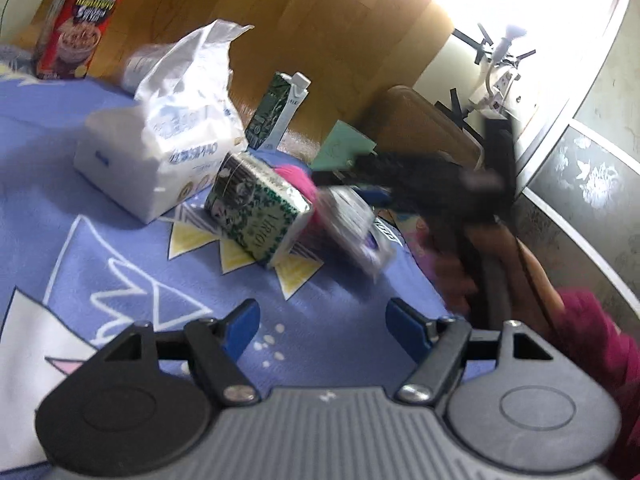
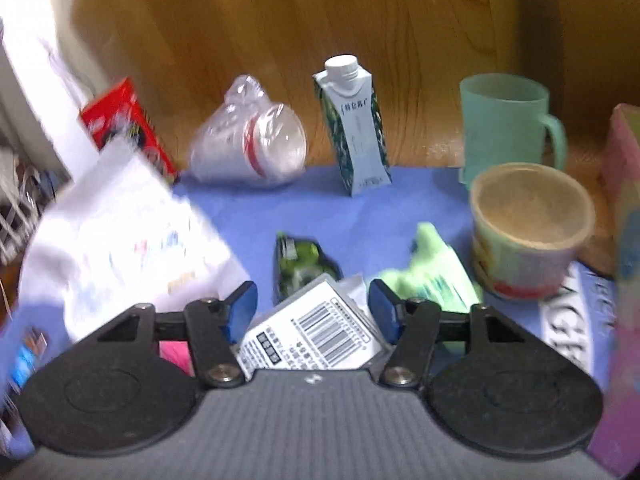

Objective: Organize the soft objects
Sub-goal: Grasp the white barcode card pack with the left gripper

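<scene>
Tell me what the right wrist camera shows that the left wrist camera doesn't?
Only the right wrist view: a green mug, a paper bowl and bagged plastic cups. Only the left wrist view: a person's sleeve and a chair. Both show the blue cloth, the white tissue pack, the red box and an upright carton.

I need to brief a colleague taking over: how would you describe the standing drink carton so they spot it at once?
Start from the blue patterned cloth covering the table, and look to its far edge against the wooden floor. The tall pale-blue drink carton with a white screw cap stands upright there, between the bagged stack of clear plastic cups lying on its side and the mint-green plastic mug. It alone has a screw cap.
</scene>
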Tool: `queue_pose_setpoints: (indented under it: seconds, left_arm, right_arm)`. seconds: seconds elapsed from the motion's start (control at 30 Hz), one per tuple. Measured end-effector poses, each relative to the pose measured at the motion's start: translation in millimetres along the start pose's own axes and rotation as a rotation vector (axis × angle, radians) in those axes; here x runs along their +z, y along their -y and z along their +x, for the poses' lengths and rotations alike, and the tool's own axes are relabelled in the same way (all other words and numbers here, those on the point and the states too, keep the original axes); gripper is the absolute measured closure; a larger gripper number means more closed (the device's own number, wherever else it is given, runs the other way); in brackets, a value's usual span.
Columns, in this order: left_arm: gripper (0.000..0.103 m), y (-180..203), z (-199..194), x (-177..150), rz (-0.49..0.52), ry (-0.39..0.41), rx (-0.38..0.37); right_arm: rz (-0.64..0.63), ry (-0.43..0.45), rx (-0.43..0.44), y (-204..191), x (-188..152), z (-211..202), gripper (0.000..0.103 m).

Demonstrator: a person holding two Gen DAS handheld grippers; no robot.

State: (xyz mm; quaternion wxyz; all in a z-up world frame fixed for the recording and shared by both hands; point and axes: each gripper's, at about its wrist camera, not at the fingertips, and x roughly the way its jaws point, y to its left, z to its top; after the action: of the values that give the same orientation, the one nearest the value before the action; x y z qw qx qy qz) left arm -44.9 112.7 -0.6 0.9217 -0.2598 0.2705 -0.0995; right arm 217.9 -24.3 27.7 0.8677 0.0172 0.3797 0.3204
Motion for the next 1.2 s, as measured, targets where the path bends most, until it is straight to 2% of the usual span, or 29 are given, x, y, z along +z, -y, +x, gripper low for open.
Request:
queue_pose_setpoints:
  seconds: [0.23,0.33,0.5,0.63,0.7,0.8,0.9,1.03,1.07,1.13,1.2]
  left_arm:
    - [0.031,6,15,-6,-0.027,-0.033,-0.072]
    - [0.029,13,16,-9,-0.019,-0.049,-0.098]
    - [0.029,23,21,-9,-0.018,-0.072,-0.132]
    - [0.029,25,30,-7,-0.049,-0.09,-0.145]
    - [0.029,25,30,-6,-0.055,-0.092,-0.145]
    - [0.027,24,27,-4,-0.031,-0.082,-0.099]
    - [0.028,17,25,-3,-0.063,-0.089,-0.095]
    - [0.029,16,24,-5,-0.057,-0.11,-0.074]
    - [0.034,17,25,-6,-0.055,-0.121,-0.08]
    - [0.035,23,27,-8,-0.031,-0.127,-0.069]
    - [0.04,28,29,-9,-0.005,-0.138,-0.077]
  right_arm:
    - [-0.064,0.038,0.0,-1,-79,-74,0.039]
    - [-0.081,0.072,0.02,-1,-101,-99,0.038]
    - [-0.19,0.135,0.006,-12,-132,-130,0.028]
    - [-0.297,0.131,0.003,-28,-136,-119,0.024]
    - [-0.32,0.114,0.032,-30,-137,-114,0.023]
    - [-0.397,0.117,0.044,-51,-151,-118,0.023]
    - [-0.474,0.128,0.053,-63,-162,-123,0.023]
    - [-0.493,0.118,0.031,-65,-165,-116,0.023]
    - [-0.49,0.112,0.024,-64,-164,-113,0.023]
    - [-0.462,0.105,0.035,-63,-164,-107,0.025]
    - [-0.445,0.109,0.041,-63,-164,-108,0.04]
